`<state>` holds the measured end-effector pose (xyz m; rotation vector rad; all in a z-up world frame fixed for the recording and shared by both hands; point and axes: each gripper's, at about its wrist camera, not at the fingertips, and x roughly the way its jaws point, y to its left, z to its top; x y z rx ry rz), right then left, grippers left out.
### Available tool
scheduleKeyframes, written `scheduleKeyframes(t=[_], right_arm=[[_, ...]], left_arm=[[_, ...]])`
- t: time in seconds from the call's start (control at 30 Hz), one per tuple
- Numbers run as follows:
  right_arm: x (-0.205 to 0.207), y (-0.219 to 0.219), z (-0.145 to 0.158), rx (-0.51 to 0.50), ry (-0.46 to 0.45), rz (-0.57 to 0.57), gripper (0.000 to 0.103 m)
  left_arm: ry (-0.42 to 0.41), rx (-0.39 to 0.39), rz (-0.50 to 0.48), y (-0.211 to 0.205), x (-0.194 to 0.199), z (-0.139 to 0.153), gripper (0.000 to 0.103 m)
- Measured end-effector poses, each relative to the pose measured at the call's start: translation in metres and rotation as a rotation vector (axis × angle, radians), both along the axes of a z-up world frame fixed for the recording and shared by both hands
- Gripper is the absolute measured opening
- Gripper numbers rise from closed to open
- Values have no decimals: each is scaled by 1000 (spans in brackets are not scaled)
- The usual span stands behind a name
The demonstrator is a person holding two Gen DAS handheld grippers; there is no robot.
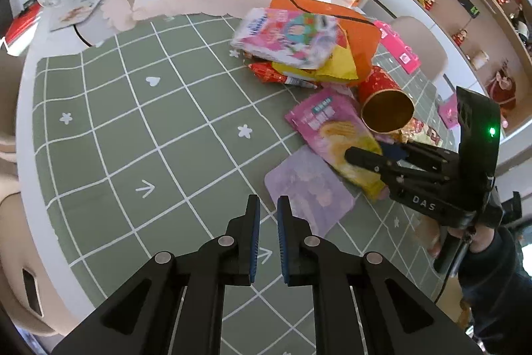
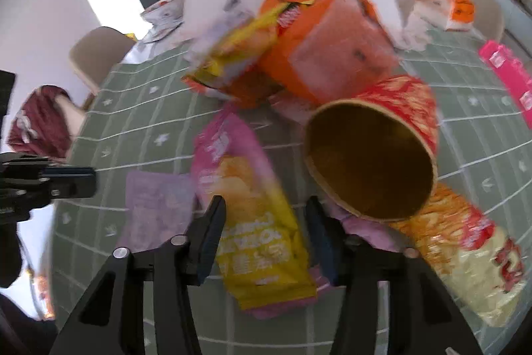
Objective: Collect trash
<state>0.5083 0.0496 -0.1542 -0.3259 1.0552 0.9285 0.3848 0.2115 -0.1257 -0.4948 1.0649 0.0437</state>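
— Where is the chip bag [image 2: 252, 222] found, and why there?

— It is laid flat on the bench [image 1: 133, 122], just beside the red cup [image 2: 372, 155], with its yellow end framed by the right tool [image 2: 266, 235], which is spread wide around it; a grasp is judged to be intended.

— Its long axis?

— It is run from the tool out toward the orange bag [image 2: 326, 55].

— The left tool [image 1: 268, 238]?

— It is kept narrow, with nothing held, over bare mat.

Bright daylight; right view motion-blurred.
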Motion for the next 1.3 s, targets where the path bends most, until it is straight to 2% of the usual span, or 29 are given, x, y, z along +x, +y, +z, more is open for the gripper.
scheduleKeyframes(t=[0.03,0.13,0.3,0.37,0.47,0.67,0.77,0.87,0.97,1.13,1.23,1.3], right_arm=[[-4,0,1,-10,-4,-3,16],[-14,-9,9,18,13,-39,8],[-29,-45,30,93,51,-204,8],[-39,-60,37,112,47,-288,8],[-53,-79,41,113,48,-400,8],[-101,-116,38,87,52,-620,8],[-124,-128,40,77,35,-702,8],[-142,-138,40,81,34,-774,8],[-152,-140,35,90,49,-818,8],[-161,-139,27,87,50,-837,8],[-163,-139,23,85,49,-835,8],[-165,-138,22,83,46,-820,8]], left_arm=[[1,-4,-9,0,0,-1,11],[6,-15,-42,2,2,-4,12],[-7,-11,-107,3,7,-8,14],[-19,-4,-127,5,10,-10,20],[-40,2,-193,2,21,-13,25],[-49,50,-376,-11,46,-17,26],[-46,73,-423,-15,48,-17,26],[-48,73,-411,-9,39,-14,28],[-43,76,-357,2,31,-14,35],[-24,42,-266,12,28,-20,39],[-11,0,-271,6,28,-26,39],[-17,9,-275,-5,28,-27,39]])
